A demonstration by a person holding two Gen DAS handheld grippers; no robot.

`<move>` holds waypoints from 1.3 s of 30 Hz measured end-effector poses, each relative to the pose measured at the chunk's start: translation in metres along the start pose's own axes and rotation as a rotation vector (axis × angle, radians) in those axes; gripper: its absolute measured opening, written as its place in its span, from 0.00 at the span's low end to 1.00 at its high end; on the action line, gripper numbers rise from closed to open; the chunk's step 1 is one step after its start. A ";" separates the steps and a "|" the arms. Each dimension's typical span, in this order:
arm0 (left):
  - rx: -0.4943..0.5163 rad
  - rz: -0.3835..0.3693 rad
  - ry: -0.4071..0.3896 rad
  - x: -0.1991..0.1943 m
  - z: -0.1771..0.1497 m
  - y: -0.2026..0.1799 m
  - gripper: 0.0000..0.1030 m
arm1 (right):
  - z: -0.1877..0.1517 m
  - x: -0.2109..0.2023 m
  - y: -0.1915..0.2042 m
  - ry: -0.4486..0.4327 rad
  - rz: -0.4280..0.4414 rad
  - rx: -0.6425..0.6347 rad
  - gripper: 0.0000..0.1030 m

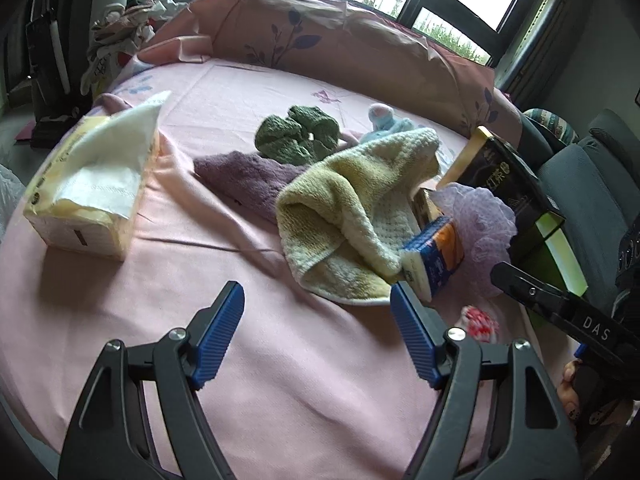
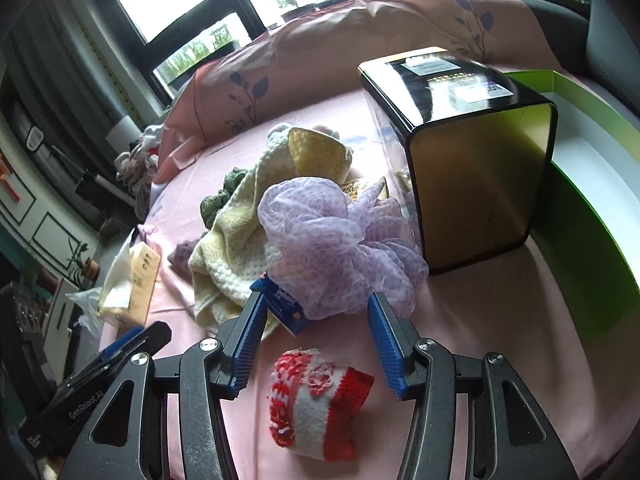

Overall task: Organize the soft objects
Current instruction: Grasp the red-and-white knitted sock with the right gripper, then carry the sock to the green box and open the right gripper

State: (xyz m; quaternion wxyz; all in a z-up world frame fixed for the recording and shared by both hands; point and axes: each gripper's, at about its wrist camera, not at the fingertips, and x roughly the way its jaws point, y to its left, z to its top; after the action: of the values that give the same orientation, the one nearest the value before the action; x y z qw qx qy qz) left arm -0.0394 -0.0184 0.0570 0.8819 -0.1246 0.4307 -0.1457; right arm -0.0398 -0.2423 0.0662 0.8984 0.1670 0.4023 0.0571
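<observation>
Bare pink sheet (image 1: 300, 380) before left hand-held gripper (image 1: 318, 308), yellow towel (image 1: 344, 216) beyond

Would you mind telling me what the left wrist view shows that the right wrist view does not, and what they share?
Only the left wrist view shows the left gripper head-on, jaws open over bare pink sheet, and the purple towel laid out nearly whole.

Only the right wrist view shows the right gripper, jaws open either side of the red and white knitted cloth, and the black tin's top and gold end.

Both show the yellow towel, lilac mesh puff, green cloth, tissue pack and blue packet.
</observation>
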 end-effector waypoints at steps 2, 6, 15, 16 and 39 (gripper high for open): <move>0.016 -0.064 0.040 0.002 -0.005 -0.009 0.72 | -0.003 -0.004 -0.001 0.025 -0.008 0.005 0.52; 0.117 -0.117 0.069 0.003 -0.018 -0.039 0.72 | -0.009 -0.003 -0.013 0.135 0.028 0.076 0.57; 0.165 -0.228 0.162 0.023 -0.037 -0.077 0.50 | -0.021 0.009 -0.013 0.210 0.084 0.083 0.57; 0.168 -0.223 0.164 0.025 -0.038 -0.079 0.46 | -0.022 0.010 -0.014 0.217 0.103 0.087 0.57; 0.354 -0.309 -0.100 -0.021 -0.016 -0.156 0.22 | 0.008 -0.070 -0.017 -0.059 0.154 0.033 0.36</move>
State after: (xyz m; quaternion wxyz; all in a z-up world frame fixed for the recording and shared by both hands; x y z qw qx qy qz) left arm -0.0877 -0.1571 0.1166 0.8775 -0.0395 0.3298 -0.3460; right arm -0.0817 -0.2773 0.1146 0.9000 0.2137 0.3623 0.1145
